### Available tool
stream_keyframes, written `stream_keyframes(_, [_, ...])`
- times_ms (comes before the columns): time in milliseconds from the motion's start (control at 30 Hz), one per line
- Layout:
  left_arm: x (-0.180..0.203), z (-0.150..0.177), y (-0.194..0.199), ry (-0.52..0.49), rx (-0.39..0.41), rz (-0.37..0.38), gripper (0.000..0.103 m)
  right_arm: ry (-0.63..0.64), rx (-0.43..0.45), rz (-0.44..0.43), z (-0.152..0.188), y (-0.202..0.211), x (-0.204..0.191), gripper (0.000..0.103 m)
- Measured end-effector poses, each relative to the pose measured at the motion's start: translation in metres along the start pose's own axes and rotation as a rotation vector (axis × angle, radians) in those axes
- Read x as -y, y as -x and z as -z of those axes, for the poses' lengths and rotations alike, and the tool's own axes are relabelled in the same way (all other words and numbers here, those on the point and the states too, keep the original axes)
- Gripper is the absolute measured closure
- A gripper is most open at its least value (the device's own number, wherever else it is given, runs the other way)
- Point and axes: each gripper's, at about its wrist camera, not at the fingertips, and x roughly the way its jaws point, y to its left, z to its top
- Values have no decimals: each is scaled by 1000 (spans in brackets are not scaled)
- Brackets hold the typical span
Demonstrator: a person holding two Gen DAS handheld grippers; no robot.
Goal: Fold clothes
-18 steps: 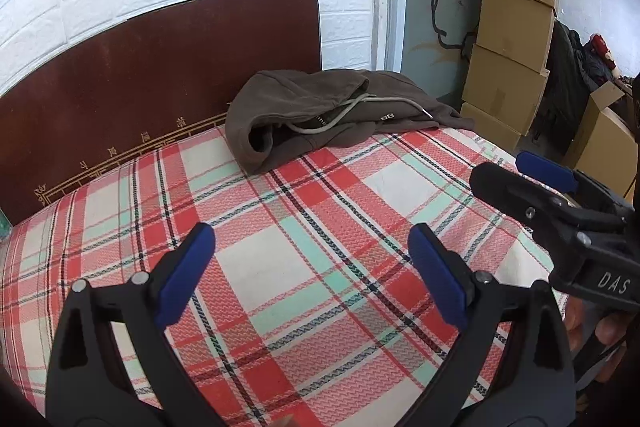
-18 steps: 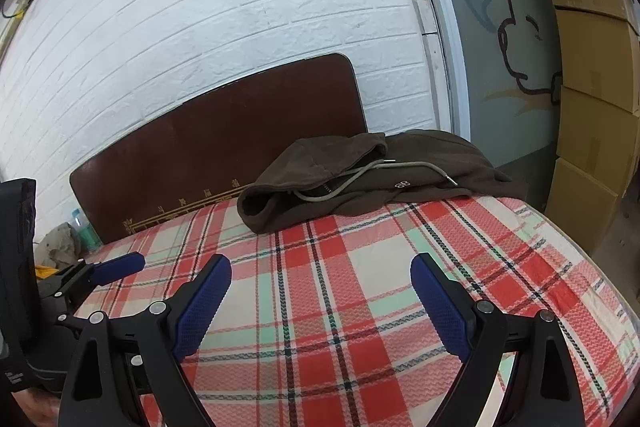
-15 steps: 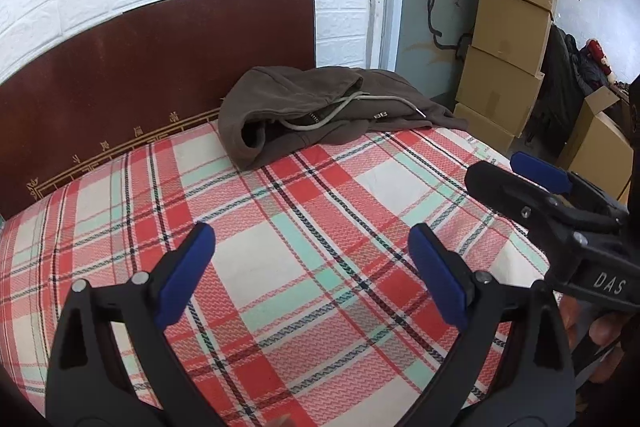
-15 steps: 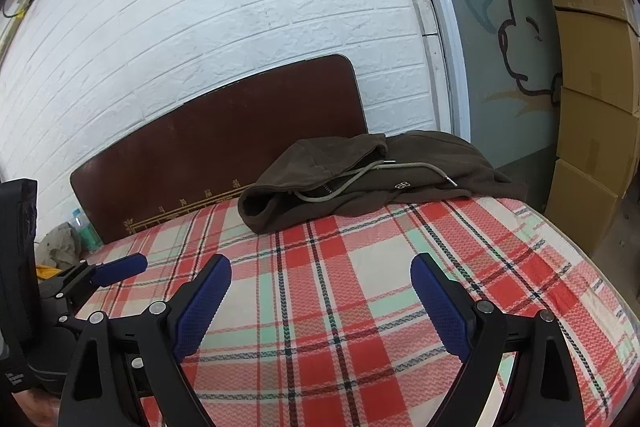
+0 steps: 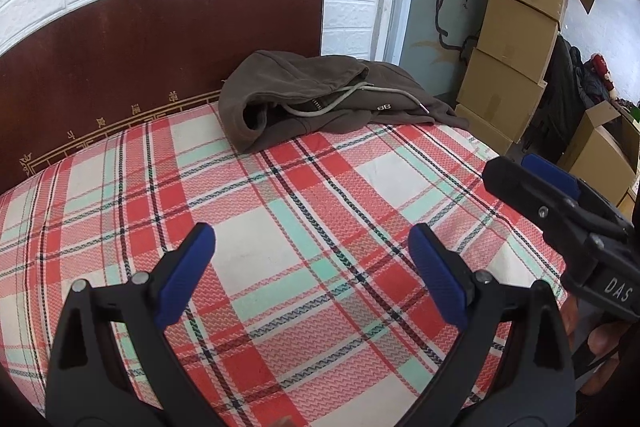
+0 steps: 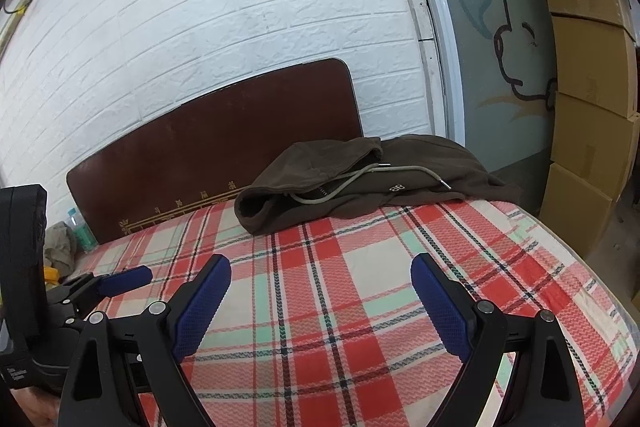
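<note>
Approaching phase: the left gripper (image 5: pixel 310 267) and right gripper (image 6: pixel 320 291), both spread wide and empty, have advanced slightly toward the crumpled brown hoodie (image 5: pixel 320 95), which lies well ahead of both claws on the plaid bedsheet (image 5: pixel 280 211); folding has not begun.

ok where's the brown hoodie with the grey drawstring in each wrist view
Left wrist view: the brown hoodie with the grey drawstring lies upper centre, at the far end of the plaid bedcover.
Right wrist view: the hoodie lies centre, slightly right.
Shared landmark: the dark brown wooden headboard behind it.
</note>
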Motion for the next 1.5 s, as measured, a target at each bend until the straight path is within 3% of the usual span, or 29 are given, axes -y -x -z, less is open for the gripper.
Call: stream_keyframes(1500, [-18,4,0,81,-29,18,5,47,-19,5,2,-4,-14,9])
